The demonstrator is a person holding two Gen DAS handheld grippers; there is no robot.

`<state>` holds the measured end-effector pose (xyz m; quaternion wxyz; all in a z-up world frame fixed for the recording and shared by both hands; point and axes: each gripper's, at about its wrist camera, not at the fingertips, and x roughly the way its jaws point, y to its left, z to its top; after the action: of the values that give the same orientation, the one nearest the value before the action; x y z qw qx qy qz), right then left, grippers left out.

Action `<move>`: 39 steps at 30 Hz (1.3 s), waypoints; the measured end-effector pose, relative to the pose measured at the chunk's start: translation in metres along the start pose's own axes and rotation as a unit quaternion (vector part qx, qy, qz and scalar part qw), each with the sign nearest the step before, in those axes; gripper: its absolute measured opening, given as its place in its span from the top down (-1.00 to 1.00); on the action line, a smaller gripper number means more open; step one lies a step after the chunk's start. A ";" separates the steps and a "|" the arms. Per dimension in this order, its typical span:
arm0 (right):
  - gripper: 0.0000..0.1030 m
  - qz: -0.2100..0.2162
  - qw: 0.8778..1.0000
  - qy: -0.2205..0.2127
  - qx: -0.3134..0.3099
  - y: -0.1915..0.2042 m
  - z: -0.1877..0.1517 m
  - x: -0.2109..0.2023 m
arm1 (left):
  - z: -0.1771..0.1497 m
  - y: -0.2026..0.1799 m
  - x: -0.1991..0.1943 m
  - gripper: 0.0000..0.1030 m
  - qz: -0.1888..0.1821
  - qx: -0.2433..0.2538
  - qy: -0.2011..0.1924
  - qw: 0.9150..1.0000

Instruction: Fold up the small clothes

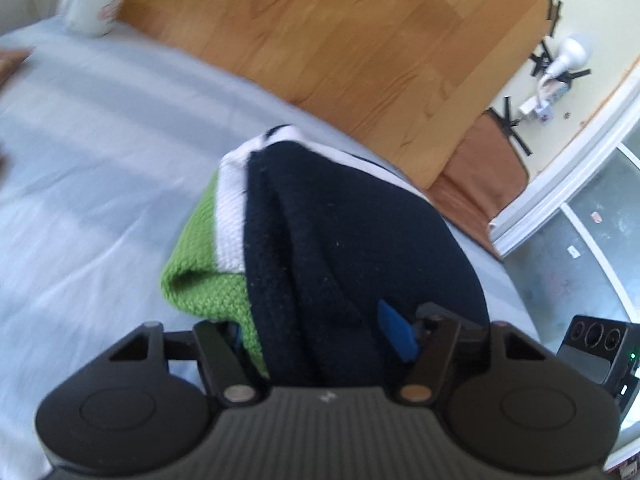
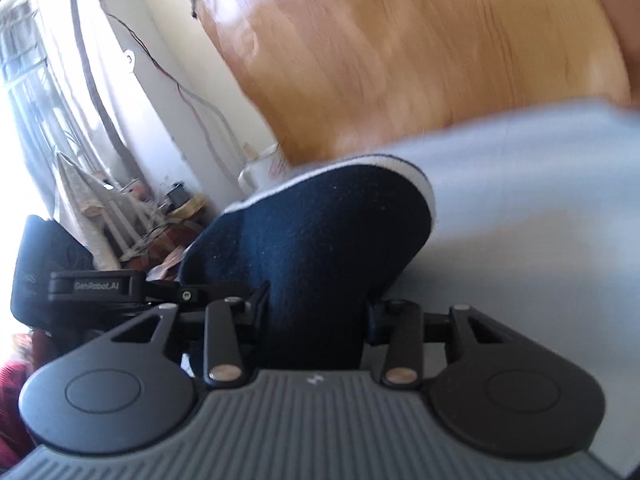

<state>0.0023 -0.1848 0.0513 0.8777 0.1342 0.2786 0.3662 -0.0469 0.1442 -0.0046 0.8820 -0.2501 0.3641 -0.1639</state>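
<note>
The small knitted garment point(image 1: 304, 240) is bunched up and folded over on itself, navy over most of it with a white band and a green part at the left edge. It rises off my pale blue sheet point(image 1: 100, 168) near the wooden headboard point(image 1: 340, 40). From my right side only its navy face and white rim show.

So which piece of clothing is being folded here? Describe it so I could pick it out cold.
Start from the pale blue sheet in front of the wooden headboard. The knitted garment is bunched between the left gripper jaws. It is mostly navy, with a white band and a bright green part, unlike the plain bedding around it.
</note>
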 end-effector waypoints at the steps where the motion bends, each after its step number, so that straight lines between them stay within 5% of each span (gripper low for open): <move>1: 0.13 -0.007 1.000 -0.014 -0.015 -0.003 0.010 0.000 | 0.008 -0.006 0.005 -0.15 -0.002 0.007 -0.004 1.000; 10: 0.13 -0.070 0.992 -0.103 -0.032 -0.102 0.098 0.047 | 0.125 -0.058 0.129 -0.16 -0.005 0.058 -0.068 0.996; 17: 0.02 -0.134 0.988 -0.027 0.067 -0.190 0.109 0.109 | 0.152 -0.054 0.246 -0.20 0.074 0.078 -0.035 0.994; 19: -0.09 -0.123 0.989 -0.032 0.075 -0.193 0.103 0.103 | 0.142 -0.054 0.250 -0.43 0.073 0.101 -0.058 0.991; 27: -0.60 -0.146 0.987 -0.043 0.060 -0.188 0.090 0.094 | 0.123 -0.063 0.237 -0.64 0.128 0.126 -0.089 0.980; 39: -0.69 -0.198 0.976 -0.065 0.058 -0.147 0.063 0.051 | 0.081 -0.085 0.196 -0.70 0.214 0.161 -0.116 0.956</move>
<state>0.1517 -0.2528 0.0176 0.9398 0.1509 0.2626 0.1584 0.1366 0.0082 -0.0178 0.9613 -0.0385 0.2727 0.0027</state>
